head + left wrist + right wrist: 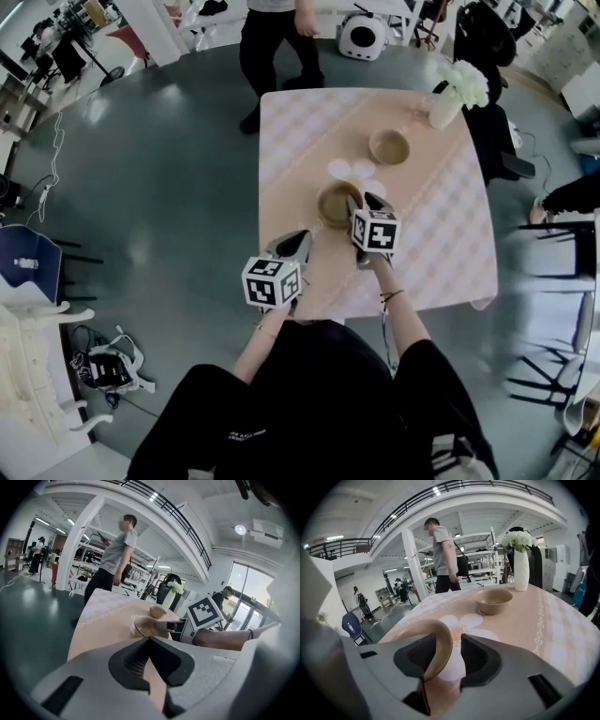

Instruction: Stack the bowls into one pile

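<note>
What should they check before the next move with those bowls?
1. Near bowl rim between the right gripper jaws: ok.
2. Jaws closed on that rim: not ok, a gap shows beside one pad.
3. Far bowl upright and empty, ready to receive: ok.
4. Left gripper shut, empty, short of both bowls: ok.
5. Vase apart from the far bowl: ok.
6. Grip firm enough for lifting: cannot tell.

Open lab-like hall: mezzanine railing (pixel 464 485), storage racks (pixel 480 557), white column (pixel 410 559), cable (pixel 53 150) on grey floor (pixel 178 169).
</note>
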Demonstrator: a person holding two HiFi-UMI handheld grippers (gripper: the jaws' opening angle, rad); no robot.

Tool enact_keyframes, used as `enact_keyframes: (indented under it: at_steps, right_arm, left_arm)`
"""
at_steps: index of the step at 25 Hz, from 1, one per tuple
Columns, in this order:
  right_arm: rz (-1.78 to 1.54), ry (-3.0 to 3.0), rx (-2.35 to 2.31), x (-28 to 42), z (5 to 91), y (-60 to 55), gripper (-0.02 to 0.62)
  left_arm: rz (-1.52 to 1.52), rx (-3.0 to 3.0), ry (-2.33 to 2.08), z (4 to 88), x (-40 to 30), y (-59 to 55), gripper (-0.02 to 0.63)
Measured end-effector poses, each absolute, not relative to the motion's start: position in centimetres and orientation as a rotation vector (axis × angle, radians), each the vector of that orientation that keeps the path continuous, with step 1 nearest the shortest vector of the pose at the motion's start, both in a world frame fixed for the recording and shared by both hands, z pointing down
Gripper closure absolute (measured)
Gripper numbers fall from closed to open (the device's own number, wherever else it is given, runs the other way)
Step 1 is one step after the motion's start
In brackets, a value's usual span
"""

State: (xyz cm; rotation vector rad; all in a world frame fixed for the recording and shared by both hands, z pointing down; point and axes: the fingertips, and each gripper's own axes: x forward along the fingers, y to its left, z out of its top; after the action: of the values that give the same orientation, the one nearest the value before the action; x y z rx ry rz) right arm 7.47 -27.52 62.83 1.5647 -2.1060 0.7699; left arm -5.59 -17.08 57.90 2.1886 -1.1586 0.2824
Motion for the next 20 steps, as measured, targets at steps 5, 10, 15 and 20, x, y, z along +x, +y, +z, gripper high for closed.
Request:
enact_keyframes:
  at_steps: [5,10,15,20]
  right_arm:
    - [0.844,-2.099,1.545,7.1,62.9,-27.4,0.541]
    - [0.876,-2.054,1.543,7.4,63.4,-27.5,0.574]
    - [0.944,-2.077,1.58,7.1,62.8,-27.6,0.58]
    - [0.97,-2.096,1.612,6.6,61.9,-27.2,0.58]
  left_arm:
    - [0.286,2.188,-1.139,57.9,-5.8,-17.0,0.609]
    - [0.284,2.196,-1.123,58.1,-5.9,-17.3,0.609]
    - [0.282,2.208,-1.101,58.0,-6.4,-17.7,0.609]
    - [0.265,2.21,-1.088,58.0,-7.2,-17.8,0.609]
